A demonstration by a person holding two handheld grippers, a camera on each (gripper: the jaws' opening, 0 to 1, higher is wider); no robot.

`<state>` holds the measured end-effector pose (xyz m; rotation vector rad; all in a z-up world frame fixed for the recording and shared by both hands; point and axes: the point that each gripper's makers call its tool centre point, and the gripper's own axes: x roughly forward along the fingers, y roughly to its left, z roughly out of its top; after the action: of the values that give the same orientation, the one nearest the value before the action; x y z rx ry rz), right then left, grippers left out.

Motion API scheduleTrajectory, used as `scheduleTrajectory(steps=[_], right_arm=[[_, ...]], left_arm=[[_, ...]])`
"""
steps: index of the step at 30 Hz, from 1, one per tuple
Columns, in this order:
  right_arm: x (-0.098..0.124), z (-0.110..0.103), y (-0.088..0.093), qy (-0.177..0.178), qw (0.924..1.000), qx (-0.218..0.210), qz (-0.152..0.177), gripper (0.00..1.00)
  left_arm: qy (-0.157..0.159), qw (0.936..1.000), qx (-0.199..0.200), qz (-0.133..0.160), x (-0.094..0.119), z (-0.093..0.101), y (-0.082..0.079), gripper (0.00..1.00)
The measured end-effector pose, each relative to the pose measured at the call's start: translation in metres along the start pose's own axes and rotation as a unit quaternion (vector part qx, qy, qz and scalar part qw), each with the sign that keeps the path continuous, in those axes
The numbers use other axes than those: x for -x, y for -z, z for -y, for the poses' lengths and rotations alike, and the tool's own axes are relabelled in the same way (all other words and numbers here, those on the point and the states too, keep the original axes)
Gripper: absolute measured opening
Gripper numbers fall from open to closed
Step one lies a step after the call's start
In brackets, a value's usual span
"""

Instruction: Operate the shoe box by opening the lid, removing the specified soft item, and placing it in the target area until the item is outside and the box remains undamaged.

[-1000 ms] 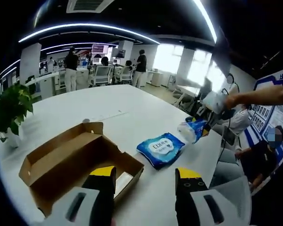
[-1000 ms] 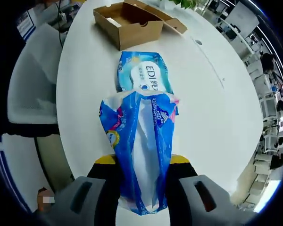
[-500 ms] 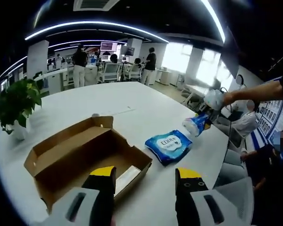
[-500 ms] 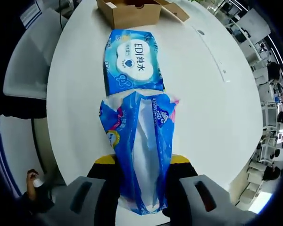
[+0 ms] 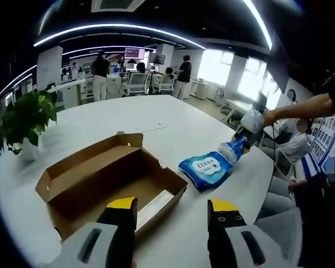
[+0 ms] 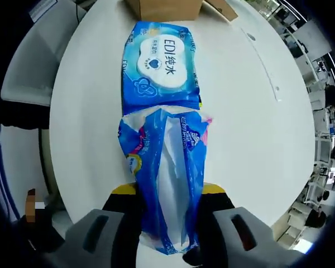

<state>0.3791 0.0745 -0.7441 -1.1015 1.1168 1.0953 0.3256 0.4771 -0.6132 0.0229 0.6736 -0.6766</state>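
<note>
Left gripper view: the shoe box (image 5: 109,184) sits at lower left of the frame on the white table (image 5: 173,131), lid folded back, interior exposed with a pale flat object against its near wall (identity unclear). The left gripper (image 5: 171,211) hangs at bottom centre, jaws apart and holding nothing. The wipes pack (image 5: 206,169) lies right of centre, outside the box. Right gripper view: the right gripper (image 6: 167,192) is clamped on a blue tissue pack (image 6: 166,167), which is held above the table just below the wipes pack (image 6: 159,58) in the frame. Judged progress: lid opened, soft item out of the box; setting it down and releasing remain. No damage to the box is visible.
</note>
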Motion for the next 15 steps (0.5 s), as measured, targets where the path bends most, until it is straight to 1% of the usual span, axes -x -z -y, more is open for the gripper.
scheduleTrajectory(steps=[12, 15], right_arm=[[-0.007, -0.005, 0.001, -0.007, 0.9999, 0.011, -0.010, 0.36], [-0.013, -0.003, 0.004, -0.007, 0.9997, 0.018, -0.014, 0.36]], left_arm=[[-0.003, 1.0000, 0.001, -0.003, 0.005, -0.003, 0.004, 0.51], [-0.004, 1.0000, 0.001, -0.005, 0.007, -0.004, 0.006, 0.51]])
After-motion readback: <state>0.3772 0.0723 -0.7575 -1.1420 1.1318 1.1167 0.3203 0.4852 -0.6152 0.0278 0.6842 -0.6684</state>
